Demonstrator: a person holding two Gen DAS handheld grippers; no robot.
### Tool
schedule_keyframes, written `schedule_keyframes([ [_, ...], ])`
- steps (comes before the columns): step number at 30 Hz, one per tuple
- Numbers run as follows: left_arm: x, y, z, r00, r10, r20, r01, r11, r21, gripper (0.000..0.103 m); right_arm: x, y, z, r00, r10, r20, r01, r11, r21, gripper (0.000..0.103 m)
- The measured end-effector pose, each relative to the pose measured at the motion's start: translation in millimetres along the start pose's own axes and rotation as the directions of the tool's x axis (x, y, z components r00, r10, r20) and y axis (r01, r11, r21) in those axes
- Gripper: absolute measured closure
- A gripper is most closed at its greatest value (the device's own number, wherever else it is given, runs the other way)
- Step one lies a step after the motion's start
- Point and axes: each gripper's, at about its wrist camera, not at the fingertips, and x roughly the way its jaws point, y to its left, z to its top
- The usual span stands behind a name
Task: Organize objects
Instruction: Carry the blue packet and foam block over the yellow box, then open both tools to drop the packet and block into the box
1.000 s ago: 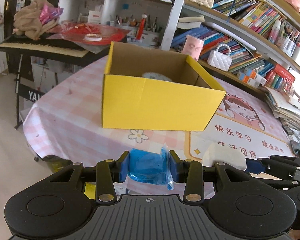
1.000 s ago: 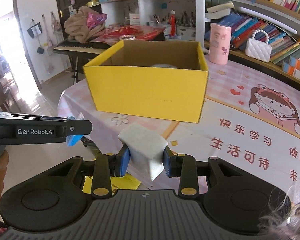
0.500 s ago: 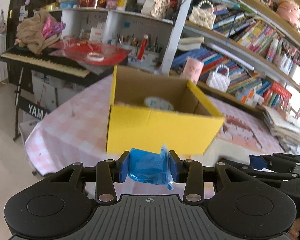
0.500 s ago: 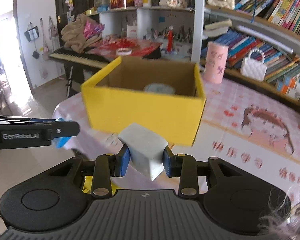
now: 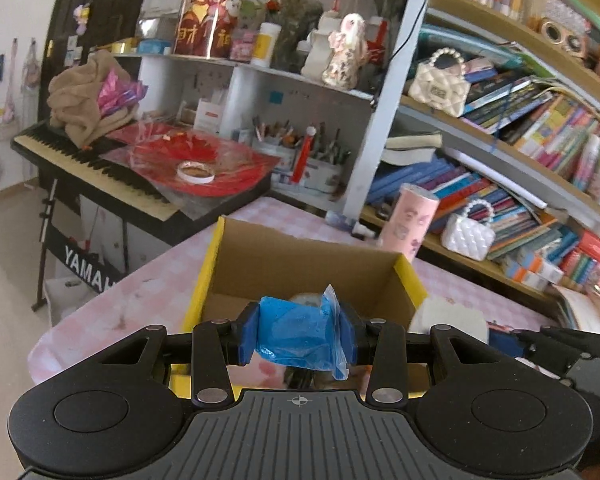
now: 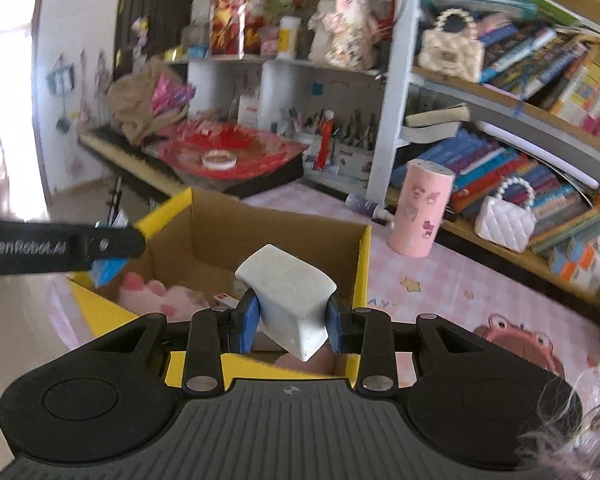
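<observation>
Partly done, by the look of it: open yellow cardboard box (image 6: 260, 248) on the pink-checked tablecloth (image 6: 440, 292) already holding a pink plush toy (image 6: 160, 294); two items left to drop in. Left gripper (image 5: 298, 338) clamped on a blue plastic-wrapped packet (image 5: 296, 334), above the near rim. Right gripper (image 6: 290, 320) pinching a white squashy block (image 6: 288, 292), over the box's near-right corner.

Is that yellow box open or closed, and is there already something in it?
Open and not empty: the yellow box shows its brown inside from above, with a pink plush toy on its floor.
</observation>
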Motion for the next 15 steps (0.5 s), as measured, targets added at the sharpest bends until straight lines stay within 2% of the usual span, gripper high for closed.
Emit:
schedule_keyframes([
  [7,41.1,-13.7,-2.7,0.998,0.05,-0.046,-0.05,0.999,0.008,0.064,50.4,-6.2,2.5,0.995,0.057,-0.078,-0.066,0.991,-0.115,0.071],
  [15,66.2,-16.4,-8.5,0.991,0.088,-0.102,-0.086,0.996,0.023,0.064,82.5,-16.1,-0.2,0.978,0.121,-0.171,-0.146,0.979,-0.142,0.071],
])
